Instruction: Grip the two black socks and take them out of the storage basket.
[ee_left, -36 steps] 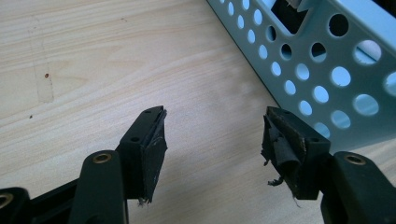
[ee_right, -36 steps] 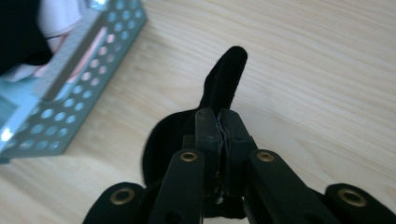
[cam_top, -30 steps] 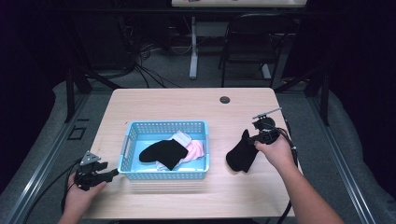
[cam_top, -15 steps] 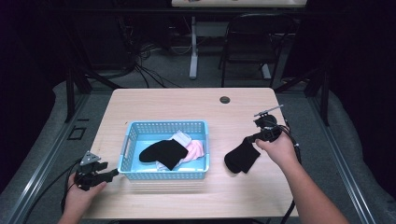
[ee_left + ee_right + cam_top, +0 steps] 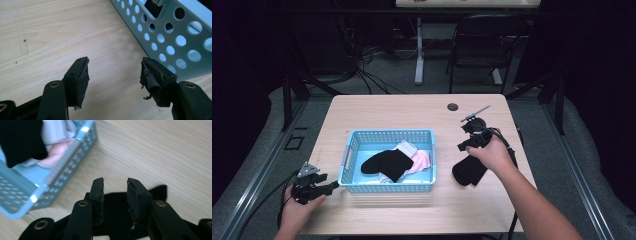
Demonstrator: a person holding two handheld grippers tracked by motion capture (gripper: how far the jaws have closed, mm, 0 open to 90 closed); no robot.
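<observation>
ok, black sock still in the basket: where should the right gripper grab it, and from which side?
Probably from straight above, on the raised middle of the black sock. It lies draped over the pink and white pieces, so its top is exposed, while the blue basket walls block a side approach. The right gripper stands open over the other black sock on the table.

We see blue basket [image 5: 388,186] blocking desk [image 5: 412,110] centre, walls raised. Black sock [image 5: 469,171] lies flat right of basket, no barrier. Our far strip open except small dark grommet [image 5: 453,106]. Bare wood left of basket; narrow front strip passable.
</observation>
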